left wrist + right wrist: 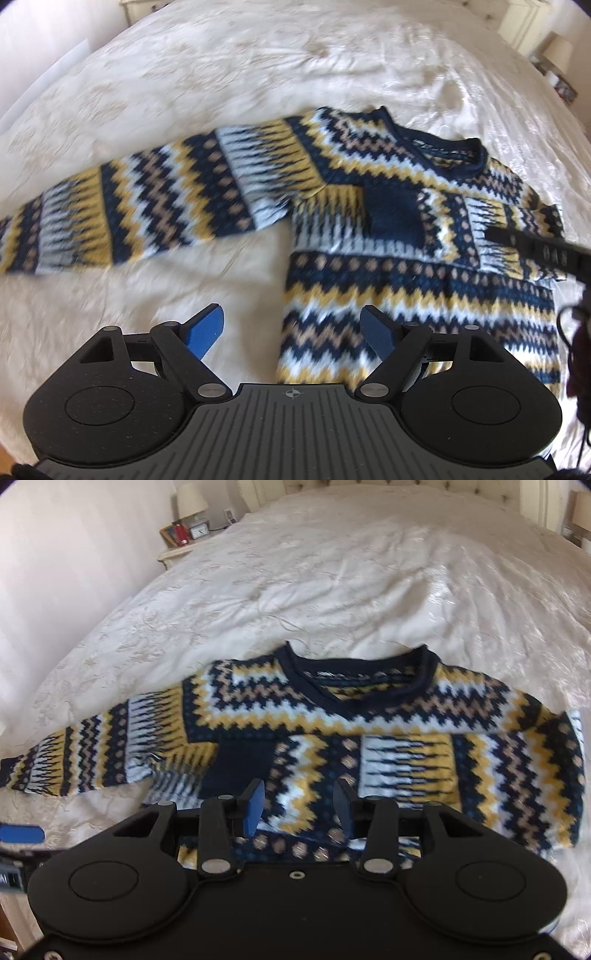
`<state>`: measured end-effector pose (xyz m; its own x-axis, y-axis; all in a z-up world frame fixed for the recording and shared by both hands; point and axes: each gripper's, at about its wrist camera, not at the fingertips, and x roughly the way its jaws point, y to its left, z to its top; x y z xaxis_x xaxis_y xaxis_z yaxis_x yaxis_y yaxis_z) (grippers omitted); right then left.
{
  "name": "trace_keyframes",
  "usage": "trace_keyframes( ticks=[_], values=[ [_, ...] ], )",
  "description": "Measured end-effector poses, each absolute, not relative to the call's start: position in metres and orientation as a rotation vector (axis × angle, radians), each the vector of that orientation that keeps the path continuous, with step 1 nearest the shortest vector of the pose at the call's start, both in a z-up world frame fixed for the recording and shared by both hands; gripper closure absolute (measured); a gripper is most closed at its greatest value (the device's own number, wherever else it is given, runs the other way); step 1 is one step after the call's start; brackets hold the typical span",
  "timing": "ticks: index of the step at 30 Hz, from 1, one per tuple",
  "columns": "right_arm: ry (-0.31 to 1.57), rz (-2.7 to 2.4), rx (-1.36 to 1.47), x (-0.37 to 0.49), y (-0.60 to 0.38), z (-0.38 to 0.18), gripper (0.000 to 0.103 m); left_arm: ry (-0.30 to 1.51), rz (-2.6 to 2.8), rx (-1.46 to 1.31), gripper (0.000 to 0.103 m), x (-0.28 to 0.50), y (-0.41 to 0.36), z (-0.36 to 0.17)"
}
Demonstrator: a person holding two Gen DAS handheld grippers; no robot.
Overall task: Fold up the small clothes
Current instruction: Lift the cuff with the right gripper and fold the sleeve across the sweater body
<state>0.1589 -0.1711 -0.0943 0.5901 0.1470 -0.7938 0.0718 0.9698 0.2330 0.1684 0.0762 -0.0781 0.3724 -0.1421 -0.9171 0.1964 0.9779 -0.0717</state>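
We see the sweater (332,716) lying flat on the bed (332,572), one sleeve folded across its chest. Our right hand-held gripper (299,805) hovers released over that sleeve; our left hand-held gripper (291,328) hangs released, empty, at the sweater's near left edge.

We see our left gripper (293,328) as a black ribbed body with two round discs, silver pivot pins, a small crosshair mark and blue finger pads (207,328); our right gripper (300,806) is smooth black with the same blue pads
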Motion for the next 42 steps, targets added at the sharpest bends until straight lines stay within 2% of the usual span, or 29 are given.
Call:
trace_keyframes(
  ticks=[11, 19, 27, 31, 33, 34, 35, 36, 37, 38, 42],
  values=[
    [1.051, -0.063, 0.259, 0.125, -0.215, -0.128, 0.026, 1.119, -0.384, 0.139, 0.023, 0.219, 0.004, -0.112],
    [1.128, -0.027, 0.235, 0.123, -0.219, -0.157, 0.023, 1.143, -0.401, 0.163, 0.023, 0.247, -0.023, -0.147],
    [1.141, 0.019, 0.237, 0.124, -0.219, -0.168, 0.012, 1.205, -0.396, 0.074, 0.022, 0.271, -0.023, -0.174],
    [1.136, 0.033, 0.236, 0.124, -0.218, -0.17, 0.01, 1.232, -0.396, 0.02, 0.022, 0.282, -0.02, -0.174],
    [1.134, 0.034, 0.237, 0.123, -0.218, -0.17, 0.01, 1.208, -0.385, 0.011, 0.037, 0.282, -0.019, -0.171],
    [1.133, 0.033, 0.24, 0.123, -0.218, -0.169, 0.01, 1.197, -0.374, 0.023, 0.058, 0.282, -0.02, -0.168],
    [1.133, 0.031, 0.243, 0.123, -0.218, -0.168, 0.01, 1.187, -0.368, 0.028, 0.073, 0.281, -0.02, -0.165],
    [1.132, 0.03, 0.245, 0.122, -0.219, -0.168, 0.01, 1.177, -0.361, 0.031, 0.076, 0.279, -0.02, -0.161],
    [1.131, 0.026, 0.249, 0.122, -0.219, -0.166, 0.01, 1.161, -0.363, 0.028, 0.088, 0.278, -0.02, -0.157],
    [1.131, 0.025, 0.253, 0.121, -0.219, -0.165, 0.01, 1.149, -0.373, 0.019, 0.093, 0.277, -0.019, -0.153],
    [1.128, 0.016, 0.266, 0.117, -0.221, -0.16, 0.01, 1.045, -0.371, -0.002, 0.093, 0.267, -0.012, -0.12]
  ],
)
